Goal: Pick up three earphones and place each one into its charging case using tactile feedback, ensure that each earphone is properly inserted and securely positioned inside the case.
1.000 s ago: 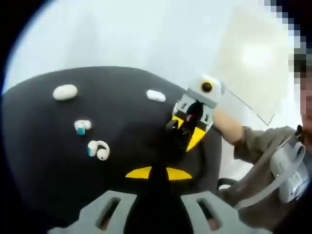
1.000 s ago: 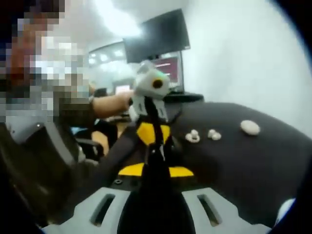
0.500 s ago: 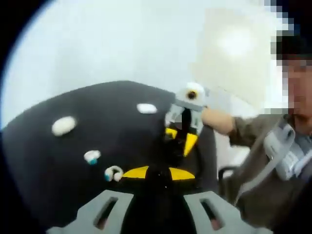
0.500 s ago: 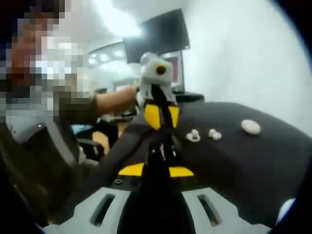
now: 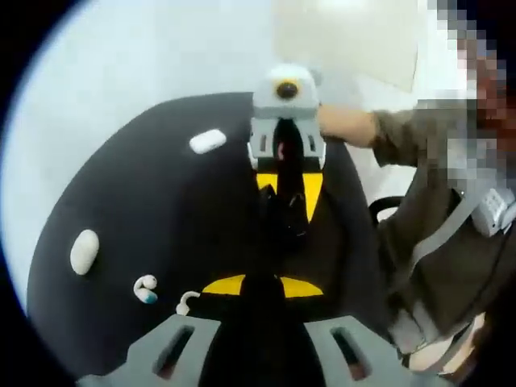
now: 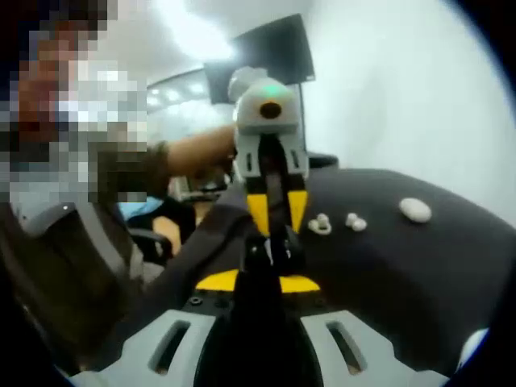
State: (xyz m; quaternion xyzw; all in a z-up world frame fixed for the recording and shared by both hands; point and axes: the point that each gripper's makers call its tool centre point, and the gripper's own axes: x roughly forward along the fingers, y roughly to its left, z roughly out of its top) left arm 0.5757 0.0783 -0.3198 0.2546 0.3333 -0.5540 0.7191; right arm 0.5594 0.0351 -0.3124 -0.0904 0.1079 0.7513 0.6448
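Note:
Two white earphones [image 5: 146, 289] [image 5: 187, 302] lie on the black table [image 5: 161, 201], left of my left gripper [image 5: 270, 242]. A white oval charging case [image 5: 84, 251] rests further left, and another white case [image 5: 208, 141] sits at the far side. My right gripper [image 5: 286, 226] comes in from the top, its yellow-marked jaws pointing at my left gripper's tips. Both grippers are shut and meet tip to tip above the table. In the right gripper view, my right gripper [image 6: 268, 251] faces the left gripper [image 6: 274, 232]; earphones [image 6: 321, 225] [image 6: 355, 222] and a case [image 6: 414, 210] lie to the right.
A person in an olive sleeve [image 5: 403, 137] stands at the table's right side with a grey strap across the chest. A dark monitor [image 6: 262, 60] hangs behind. A white object [image 6: 472, 347] shows at the lower right edge of the right gripper view.
The left gripper has swung so that it faces the right gripper head-on, and the two now line up tip to tip. The earphones and cases lie where they were.

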